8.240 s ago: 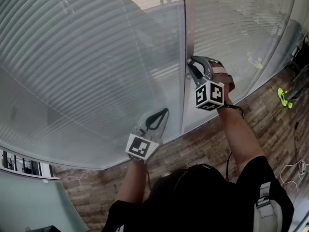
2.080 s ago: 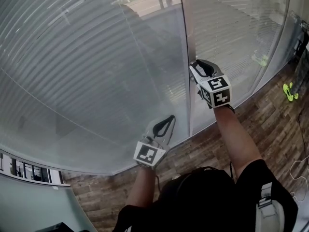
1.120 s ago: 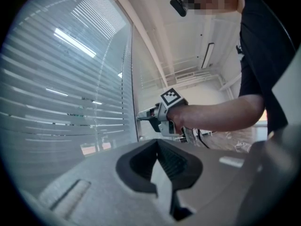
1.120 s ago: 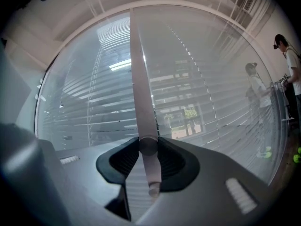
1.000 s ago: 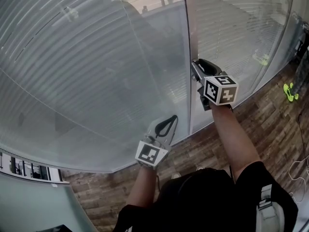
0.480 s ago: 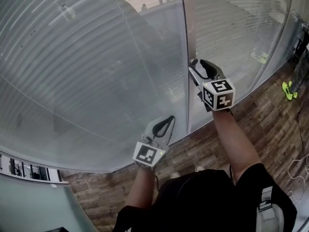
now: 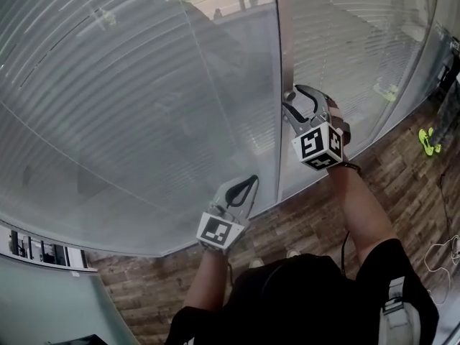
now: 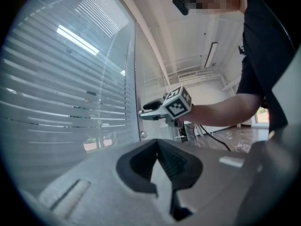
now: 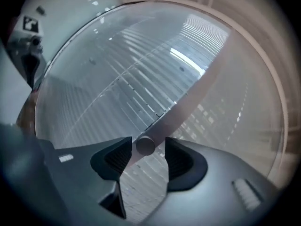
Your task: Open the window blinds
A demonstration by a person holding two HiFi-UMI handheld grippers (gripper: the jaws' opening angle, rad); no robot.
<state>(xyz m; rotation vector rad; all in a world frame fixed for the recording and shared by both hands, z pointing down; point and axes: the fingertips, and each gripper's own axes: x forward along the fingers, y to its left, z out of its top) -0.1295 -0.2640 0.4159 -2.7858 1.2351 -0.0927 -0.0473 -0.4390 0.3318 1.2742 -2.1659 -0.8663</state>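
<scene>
Right gripper view puts the fingers (image 9: 178, 160) of the right gripper (image 9: 147, 145) wide apart, one at 9 o'clock and one at 3 o'clock of the round blind knob (image 9: 145, 146). A slim gap shows on each side, so nothing is clamped. The fingers have just been opening, and against the head view a second ago the marker cube (image 7: 317, 145) has rolled over. I judge that one twist is finished and released, likely to regrip for another. The knob sits on the window mullion (image 7: 284, 42). The blind slats (image 7: 129, 99), behind glass at its 9 o'clock, look only partly tilted, so the task seems unfinished. The left gripper (image 7: 251, 180), at the right one's 7 o'clock, has its fingers pressed together on nothing.
</scene>
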